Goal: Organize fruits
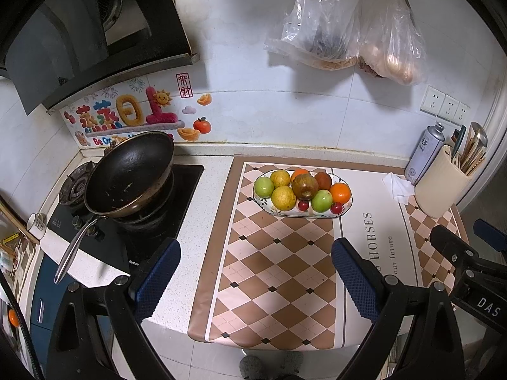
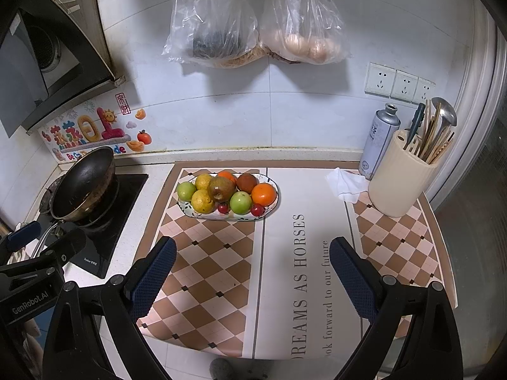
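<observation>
An oval patterned plate [image 1: 347, 208] [image 2: 275, 204] sits on the checkered mat toward the back of the counter, piled with fruit: green apples [image 1: 263, 186] [image 2: 240, 203], yellow lemons [image 1: 283, 198] [image 2: 202, 201], oranges [image 1: 340, 192] [image 2: 264, 194], a brownish pear [image 1: 304, 186] [image 2: 221, 188] on top and small red cherries [image 1: 336, 208] [image 2: 257, 210]. My left gripper [image 1: 256, 280] hovers open well in front of the plate, nothing between its blue pads. My right gripper [image 2: 253, 280] is open too, in front and right of the plate, and empty.
A black frying pan [image 1: 131, 174] [image 2: 84, 183] sits on the stove at left, handle pointing forward. At back right stand a cream utensil holder [image 1: 440, 186] [image 2: 396, 183], a spray can [image 2: 378, 141] and a crumpled tissue [image 2: 345, 183]. Plastic bags [image 2: 253, 19] hang on the wall above.
</observation>
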Demonstrator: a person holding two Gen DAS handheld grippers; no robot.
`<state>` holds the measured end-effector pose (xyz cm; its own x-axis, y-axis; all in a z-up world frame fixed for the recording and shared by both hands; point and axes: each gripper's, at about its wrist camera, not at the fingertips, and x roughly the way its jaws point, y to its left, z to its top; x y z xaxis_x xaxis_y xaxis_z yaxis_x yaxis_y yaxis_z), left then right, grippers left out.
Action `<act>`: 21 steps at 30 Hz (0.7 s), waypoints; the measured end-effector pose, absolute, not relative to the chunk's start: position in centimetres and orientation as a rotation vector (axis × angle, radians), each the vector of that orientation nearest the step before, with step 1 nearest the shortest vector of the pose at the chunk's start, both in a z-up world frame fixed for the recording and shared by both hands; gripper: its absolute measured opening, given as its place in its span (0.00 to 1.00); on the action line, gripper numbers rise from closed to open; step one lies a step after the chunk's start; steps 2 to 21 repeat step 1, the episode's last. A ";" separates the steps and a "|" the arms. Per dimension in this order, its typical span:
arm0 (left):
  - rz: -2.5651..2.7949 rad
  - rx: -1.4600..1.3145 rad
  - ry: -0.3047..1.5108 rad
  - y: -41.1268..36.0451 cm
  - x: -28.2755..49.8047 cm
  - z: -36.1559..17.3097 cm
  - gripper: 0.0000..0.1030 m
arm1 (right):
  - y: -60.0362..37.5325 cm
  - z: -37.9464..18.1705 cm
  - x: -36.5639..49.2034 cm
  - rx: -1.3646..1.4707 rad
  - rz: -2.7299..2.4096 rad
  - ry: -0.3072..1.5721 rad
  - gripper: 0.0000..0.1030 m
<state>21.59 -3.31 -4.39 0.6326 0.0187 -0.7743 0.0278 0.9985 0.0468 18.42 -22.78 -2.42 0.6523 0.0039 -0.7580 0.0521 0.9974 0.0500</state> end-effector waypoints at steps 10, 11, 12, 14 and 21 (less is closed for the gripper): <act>-0.007 0.056 0.885 -3.4 21.6 -4.2 0.95 | -22.8 -2.4 18.4 0.070 -0.027 0.860 0.96; -0.007 0.056 0.885 -3.4 21.6 -4.2 0.95 | -22.8 -2.4 18.4 0.070 -0.027 0.860 0.96; -0.007 0.056 0.885 -3.4 21.6 -4.2 0.95 | -22.8 -2.4 18.4 0.070 -0.027 0.860 0.96; -0.007 0.056 0.885 -3.4 21.6 -4.2 0.95 | -22.8 -2.4 18.4 0.070 -0.027 0.860 0.96; -0.007 0.056 0.885 -3.4 21.6 -4.2 0.95 | -22.8 -2.4 18.4 0.070 -0.027 0.860 0.96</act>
